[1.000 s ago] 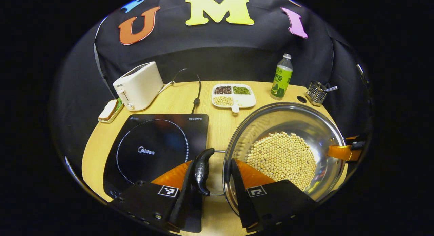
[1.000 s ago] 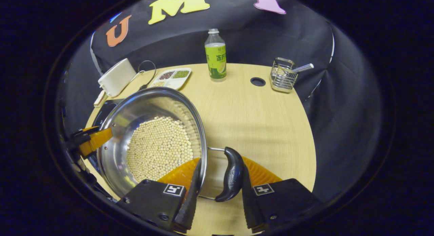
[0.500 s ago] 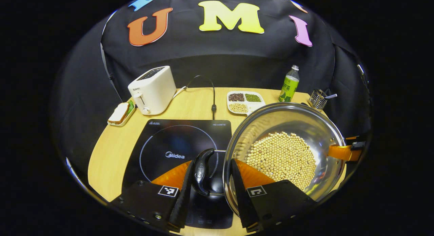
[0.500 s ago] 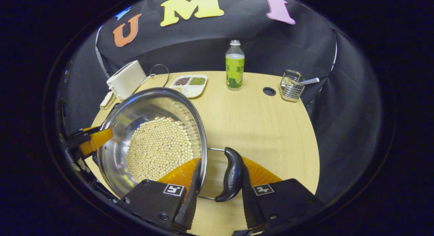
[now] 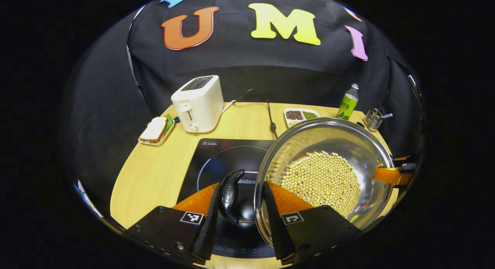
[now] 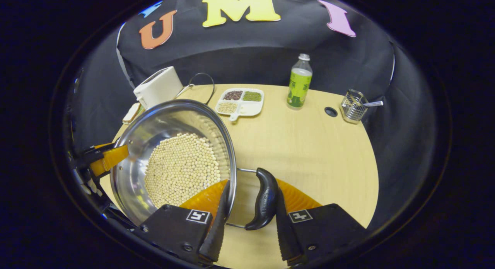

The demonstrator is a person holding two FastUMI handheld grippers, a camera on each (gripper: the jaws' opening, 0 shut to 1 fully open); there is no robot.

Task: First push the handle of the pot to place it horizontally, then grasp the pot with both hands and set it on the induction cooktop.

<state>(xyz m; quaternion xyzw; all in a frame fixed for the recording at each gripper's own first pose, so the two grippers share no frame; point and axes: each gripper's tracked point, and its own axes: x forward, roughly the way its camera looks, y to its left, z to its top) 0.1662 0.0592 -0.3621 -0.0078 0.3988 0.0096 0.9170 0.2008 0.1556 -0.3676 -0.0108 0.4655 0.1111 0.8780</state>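
The left gripper point(image 5: 239, 207) is clamping its fingers point(image 5: 207, 222) across what sits between them; the right gripper point(image 6: 247, 213) is doing likewise, its fingers point(image 6: 284, 226) pinched inward.

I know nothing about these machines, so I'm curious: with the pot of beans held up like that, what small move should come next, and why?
Probably carry the round steel pot of pale beans a little further over the black induction cooktop, then lower it. The left gripper and right gripper each straddle a handle and rim, and the pot overlaps the cooktop's ring only partly.

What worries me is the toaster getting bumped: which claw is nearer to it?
Left. The left claw grips the pot by the handle facing the toaster; the right claw grips the opposite handle, the pot lying between.
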